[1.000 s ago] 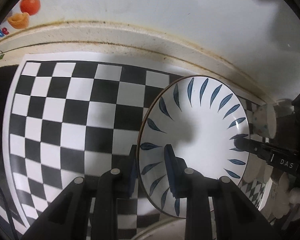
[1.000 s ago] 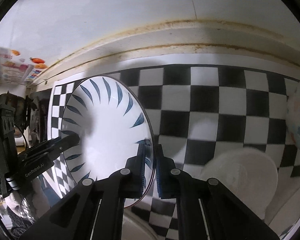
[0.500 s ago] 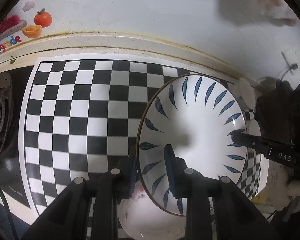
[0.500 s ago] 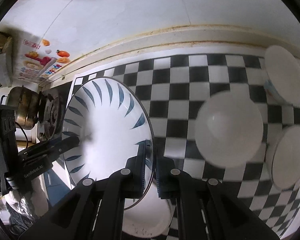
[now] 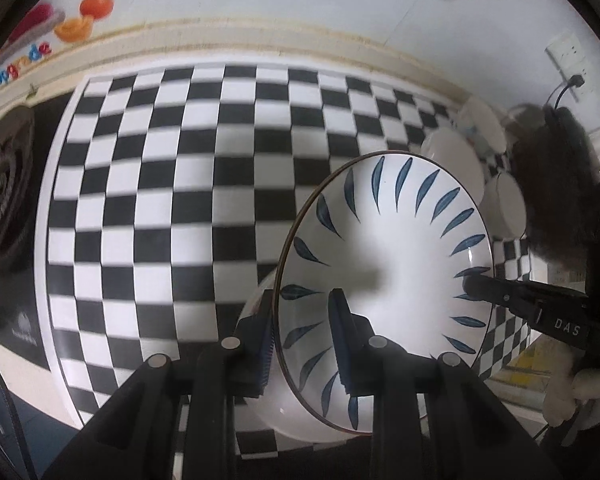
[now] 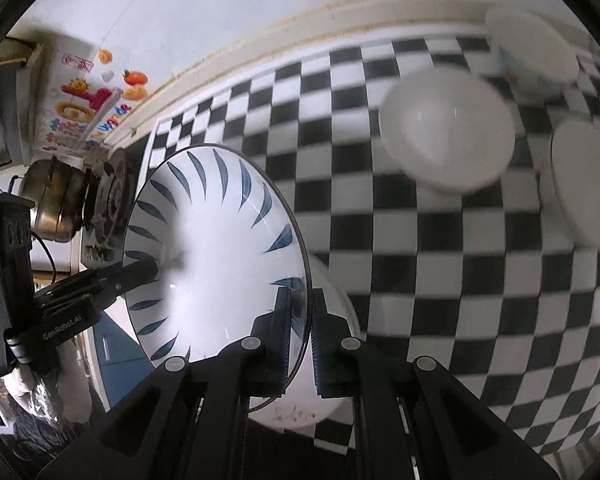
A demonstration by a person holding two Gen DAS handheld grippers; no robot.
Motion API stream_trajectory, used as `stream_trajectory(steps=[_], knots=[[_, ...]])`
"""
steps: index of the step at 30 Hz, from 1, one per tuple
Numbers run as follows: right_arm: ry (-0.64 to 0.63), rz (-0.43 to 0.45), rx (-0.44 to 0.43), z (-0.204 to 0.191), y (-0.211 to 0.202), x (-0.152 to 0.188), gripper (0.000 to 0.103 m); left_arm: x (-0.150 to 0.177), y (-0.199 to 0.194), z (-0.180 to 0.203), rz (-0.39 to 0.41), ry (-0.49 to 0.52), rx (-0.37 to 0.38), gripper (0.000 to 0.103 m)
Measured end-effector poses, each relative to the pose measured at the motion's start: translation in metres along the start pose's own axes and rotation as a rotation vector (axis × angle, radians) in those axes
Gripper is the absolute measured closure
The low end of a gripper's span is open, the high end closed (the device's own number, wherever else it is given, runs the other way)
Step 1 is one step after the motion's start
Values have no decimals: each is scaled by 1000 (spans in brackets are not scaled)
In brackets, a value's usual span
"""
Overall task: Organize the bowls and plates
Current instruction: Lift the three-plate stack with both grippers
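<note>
The leaf-patterned plate (image 5: 384, 264) looks like glazed ceramic, smooth and glossy, with a thin dark rim. The jaws clamped on its edges are matt black plastic with ribbed blue pads (image 6: 285, 320). Under it, the checkered mat (image 5: 172, 208) seems to be smooth printed sheet, perhaps vinyl. Beyond the plate, the plain bowls (image 6: 448, 132) read as glossy white ceramic, and left of it the pot (image 6: 54, 196) is dull brushed metal.

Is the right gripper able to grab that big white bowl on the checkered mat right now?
Probably not yet. The right gripper is shut on the rim of the blue-leaf plate, and the left gripper clamps the opposite rim. The big white bowl sits unblocked on the checkered mat, but the plate must go down first.
</note>
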State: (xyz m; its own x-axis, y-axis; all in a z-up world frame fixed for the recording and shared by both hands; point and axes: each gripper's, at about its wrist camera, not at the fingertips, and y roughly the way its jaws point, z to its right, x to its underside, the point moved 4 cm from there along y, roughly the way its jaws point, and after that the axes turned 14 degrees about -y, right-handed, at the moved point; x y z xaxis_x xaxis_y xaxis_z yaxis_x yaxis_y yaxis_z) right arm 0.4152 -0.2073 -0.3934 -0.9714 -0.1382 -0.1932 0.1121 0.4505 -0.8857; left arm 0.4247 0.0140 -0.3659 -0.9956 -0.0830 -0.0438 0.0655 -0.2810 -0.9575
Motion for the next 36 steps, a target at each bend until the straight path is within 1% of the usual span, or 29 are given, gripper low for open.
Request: stream_trajectory(steps=[4, 8, 11, 14, 18, 29, 36], knots=[[21, -37, -11, 0, 24, 27, 93, 21, 19, -12, -44, -2, -28, 80], [33, -80, -18, 3, 49, 50, 93, 35, 37, -20, -69, 1, -66, 80], [35, -106, -13, 6, 64, 62, 93, 43, 49, -24, -94, -6, -79, 80], [27, -120, 3, 8, 71, 67, 93, 48, 58, -27, -110, -10, -94, 80], [12, -135, 24, 8, 78, 70, 93, 54, 66, -29, -129, -18, -94, 80], [11, -138, 53, 6, 79, 63, 92, 53, 72, -24, -127, -12, -111, 80], [37, -140, 43, 8, 78, 64, 91, 53, 72, -26, -145, -36, -118, 79]])
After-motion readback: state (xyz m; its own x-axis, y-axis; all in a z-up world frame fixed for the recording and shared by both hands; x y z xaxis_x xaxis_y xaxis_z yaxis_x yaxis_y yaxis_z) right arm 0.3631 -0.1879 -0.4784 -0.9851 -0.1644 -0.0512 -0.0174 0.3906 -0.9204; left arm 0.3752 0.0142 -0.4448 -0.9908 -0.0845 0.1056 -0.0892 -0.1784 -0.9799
